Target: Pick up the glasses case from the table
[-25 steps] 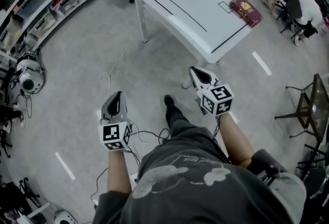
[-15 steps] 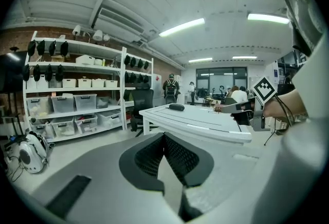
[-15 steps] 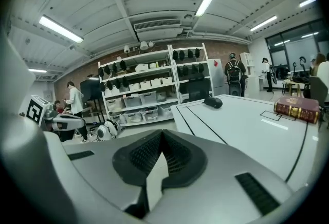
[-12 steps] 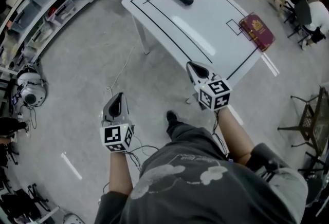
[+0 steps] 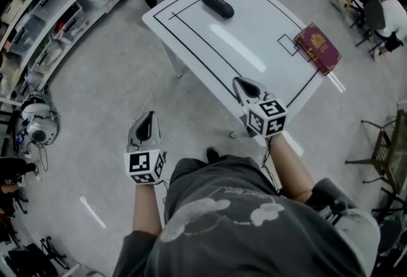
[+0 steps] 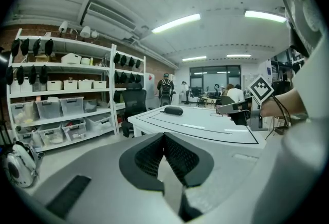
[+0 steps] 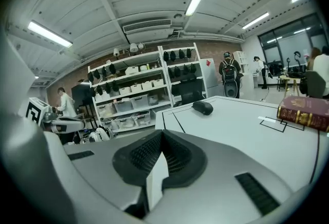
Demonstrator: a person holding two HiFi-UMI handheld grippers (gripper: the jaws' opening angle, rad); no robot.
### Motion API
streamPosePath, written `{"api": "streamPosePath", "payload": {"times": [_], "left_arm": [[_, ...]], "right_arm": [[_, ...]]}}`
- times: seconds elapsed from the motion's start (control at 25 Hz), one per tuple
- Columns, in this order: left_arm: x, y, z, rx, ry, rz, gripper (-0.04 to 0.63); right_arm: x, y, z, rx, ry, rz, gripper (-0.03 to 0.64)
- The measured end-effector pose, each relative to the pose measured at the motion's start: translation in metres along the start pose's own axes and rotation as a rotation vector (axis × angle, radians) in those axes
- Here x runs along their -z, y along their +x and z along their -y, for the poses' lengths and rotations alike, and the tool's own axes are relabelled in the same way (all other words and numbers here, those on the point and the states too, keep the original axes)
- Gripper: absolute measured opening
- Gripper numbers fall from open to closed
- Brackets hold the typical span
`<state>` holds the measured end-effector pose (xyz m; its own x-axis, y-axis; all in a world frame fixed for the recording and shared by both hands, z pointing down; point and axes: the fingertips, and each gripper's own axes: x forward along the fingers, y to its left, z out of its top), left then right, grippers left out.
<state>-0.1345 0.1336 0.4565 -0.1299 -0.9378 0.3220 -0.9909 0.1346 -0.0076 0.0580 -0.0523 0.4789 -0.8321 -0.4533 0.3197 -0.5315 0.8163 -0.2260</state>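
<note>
Lying on table (image 5: pixel 254 56): dark oblong glasses case (image 5: pixel 217 6); left claw (image 5: pixel 147 117), right claw (image 5: pixel 238 82) pressed together.

The place is best taken for a lab or workshop. Metal shelves (image 6: pixel 77 94) are stacked with plastic bins (image 6: pixel 49 108). A bare concrete floor (image 5: pixel 95 79) is marked with tape strips (image 5: pixel 93 212) and crossed by a loose cable (image 5: pixel 151 93). A white table (image 5: pixel 254 40) is ruled with black lines. Strip lights (image 6: pixel 176 23) and an air unit (image 7: pixel 146 26) are fixed to the ceiling, and people (image 6: pixel 165 86) are seen among desks at the far end.
</note>
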Motion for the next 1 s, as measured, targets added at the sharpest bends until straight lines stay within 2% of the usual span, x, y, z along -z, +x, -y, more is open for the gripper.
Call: {"api": "streamPosePath", "payload": {"times": [0.2,0.52,0.72,1.0], "left_arm": [[-0.018,0.029,-0.002,0.032,0.011,0.027,0.003],[-0.045,0.104,-0.019,0.153,0.052,0.054,0.003],[-0.065,0.185,-0.027,0.305,0.073,0.064,0.003],[-0.113,0.291,-0.032,0.516,0.126,0.075,0.003]], "right_arm": [[-0.005,0.008,0.019,0.037,0.013,0.008,0.000],[-0.024,0.030,0.051,0.151,0.024,0.030,0.000],[-0.032,0.046,0.090,0.307,0.066,0.040,0.000],[-0.062,0.087,0.124,0.462,0.118,0.037,0.000]]}}
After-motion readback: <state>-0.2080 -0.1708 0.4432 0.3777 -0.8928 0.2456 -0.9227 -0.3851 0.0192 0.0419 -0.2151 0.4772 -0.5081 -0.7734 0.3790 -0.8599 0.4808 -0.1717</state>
